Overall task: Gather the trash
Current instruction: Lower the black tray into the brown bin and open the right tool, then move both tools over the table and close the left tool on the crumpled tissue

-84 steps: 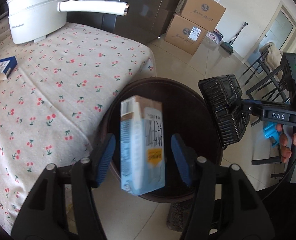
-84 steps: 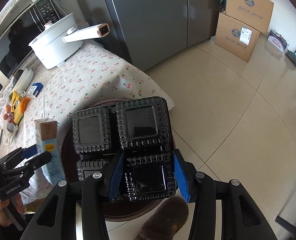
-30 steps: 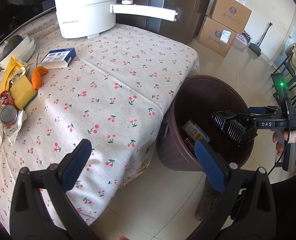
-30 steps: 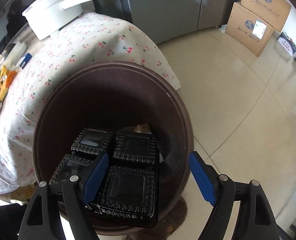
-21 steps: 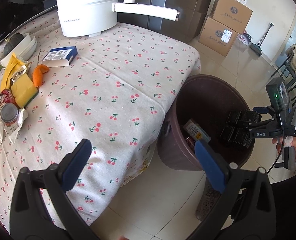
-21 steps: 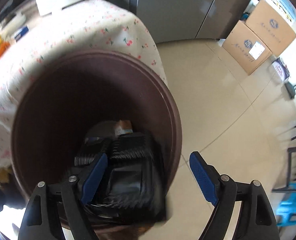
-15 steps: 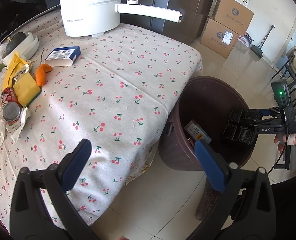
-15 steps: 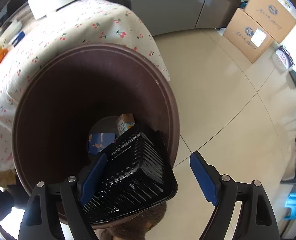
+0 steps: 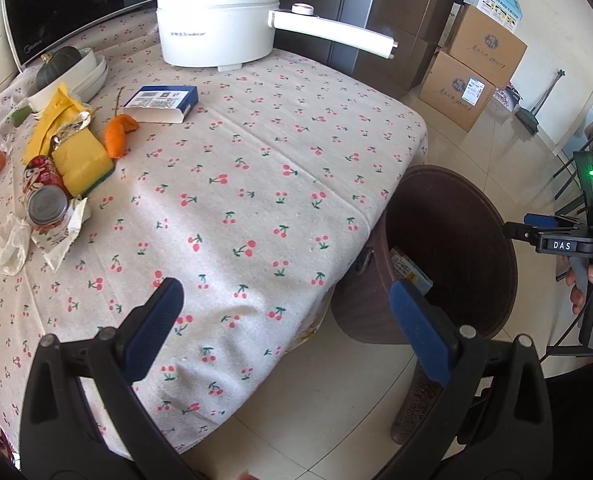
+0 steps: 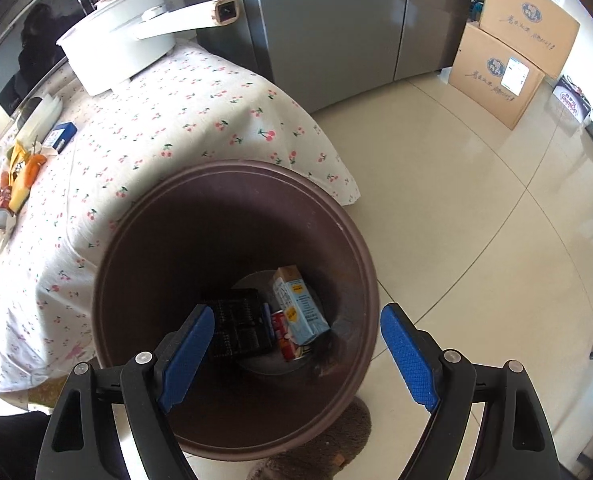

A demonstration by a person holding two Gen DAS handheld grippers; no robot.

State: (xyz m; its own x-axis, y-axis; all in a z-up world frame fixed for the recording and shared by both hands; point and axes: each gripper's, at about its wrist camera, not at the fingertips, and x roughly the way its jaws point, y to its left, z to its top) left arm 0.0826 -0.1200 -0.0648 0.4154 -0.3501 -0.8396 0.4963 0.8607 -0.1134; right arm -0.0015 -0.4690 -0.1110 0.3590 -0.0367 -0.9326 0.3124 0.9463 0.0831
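So the brown bin (image 10: 232, 312) sits on the floor right at the corner of the counter (image 9: 256, 184), touching the cherry cloth that hangs down. Down at the bottom of it: a black tray (image 10: 238, 330) lying tilted, a pale blue carton (image 10: 296, 308) leaning beside it, and a red can (image 10: 284, 332) wedged between the two. From the left wrist view only a bit of the carton (image 9: 408, 270) shows over the rim.

The right gripper (image 10: 296, 350) hangs over the bin with its jaws spread wide and nothing between them. The left gripper (image 9: 292, 330) is out over the counter's edge, jaws spread too, empty.

Compared to a second ago, the tray isn't between the right jaws anymore. It was up near the rim then; half a second back it was tipping in, and now it's all the way down. The carton went in before that, it was between the left jaws about three seconds ago.

Still on the counter: a white pot (image 9: 216, 16), a blue box (image 9: 160, 102), orange peel (image 9: 118, 136), a yellow sponge (image 9: 82, 166), a can (image 9: 46, 200), crumpled wrappers (image 9: 12, 240), bowls holding a dark squash (image 9: 56, 66).
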